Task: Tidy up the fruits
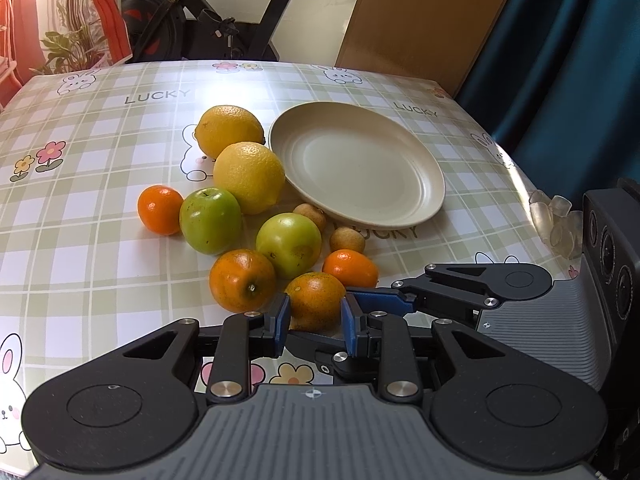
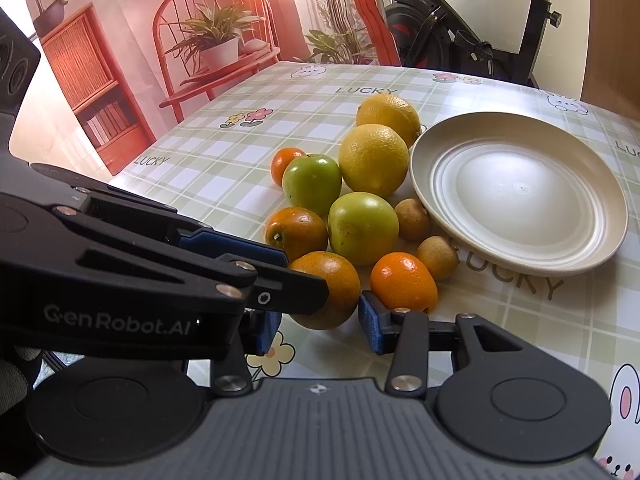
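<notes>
Left gripper point(image 1: 315, 314) fills the foreground of its own view, its blue pads point(image 1: 282, 318) pressed against both sides of the near orange point(image 1: 314, 300), which sits on the checked cloth point(image 1: 100, 240) at the front of the fruit pile. Right gripper point(image 2: 320, 326) brackets the same orange crosswise. In the left view one of its fingers point(image 1: 378, 299) runs in from the right behind the orange and a dark part passes under the front. In the right view its right pad point(image 2: 370, 326) stands just beside the orange, while its left pad is largely hidden behind the left gripper's arm. Whether the right pads press the orange cannot be told. Remaining fruit lies on the cloth left of the plate point(image 1: 420, 200): two lemons point(image 1: 248, 176), two apples point(image 1: 210, 220), a second orange point(image 1: 242, 280), two small oranges point(image 1: 350, 268) and two brown fruits point(image 1: 347, 239), one of them touching the plate rim. Only the left view shows the blue curtain point(image 1: 560, 60) and clear lumps point(image 1: 556, 220) at the table's right edge. Only the right view shows the red chair point(image 2: 208, 40), the shelf point(image 2: 92, 80) and the lettering on the left gripper's arm.
</notes>
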A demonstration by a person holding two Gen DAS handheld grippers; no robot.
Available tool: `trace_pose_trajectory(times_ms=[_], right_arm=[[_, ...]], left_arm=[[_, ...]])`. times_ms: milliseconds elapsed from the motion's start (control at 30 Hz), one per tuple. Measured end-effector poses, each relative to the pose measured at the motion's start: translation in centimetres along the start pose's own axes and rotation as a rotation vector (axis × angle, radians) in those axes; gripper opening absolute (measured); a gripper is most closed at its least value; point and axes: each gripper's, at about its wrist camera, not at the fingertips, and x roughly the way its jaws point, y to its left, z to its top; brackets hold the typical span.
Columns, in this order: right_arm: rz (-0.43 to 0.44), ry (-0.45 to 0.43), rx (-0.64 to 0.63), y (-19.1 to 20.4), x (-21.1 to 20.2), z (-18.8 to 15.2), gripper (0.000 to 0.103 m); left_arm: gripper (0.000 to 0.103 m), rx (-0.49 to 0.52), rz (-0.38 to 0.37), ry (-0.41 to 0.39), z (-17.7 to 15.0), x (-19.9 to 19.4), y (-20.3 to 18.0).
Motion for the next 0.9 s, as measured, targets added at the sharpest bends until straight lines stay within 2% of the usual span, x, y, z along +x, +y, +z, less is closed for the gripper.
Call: trace_pose_trajectory(times_ms=[233,500,733,900], right_arm=[[-0.016,-0.053,0.002,0.0,-1.4,0.4,0.045],[-0.051,-0.136,0.024,-1.2,-3.1,2.2,0.045],[-0.077,-0.173,0.014,-3.2,-3.0,4.7,0.045],[-0.086,-0.18,0.015,-4.7,-1.7,5.7,0.045]], left_arm=[[0.029,0.057,0.007,-0.048,0.9,-1.2,-1.3],[0.029,0.132,0.001,-0.098,3.8,-1.7,-2.5],[0.029,0.126,-0.004,-0.114,7.0,-0.3,-2.7],[0.029,0.156,0.008,-0.094,8.7,1.8,-2.9]])
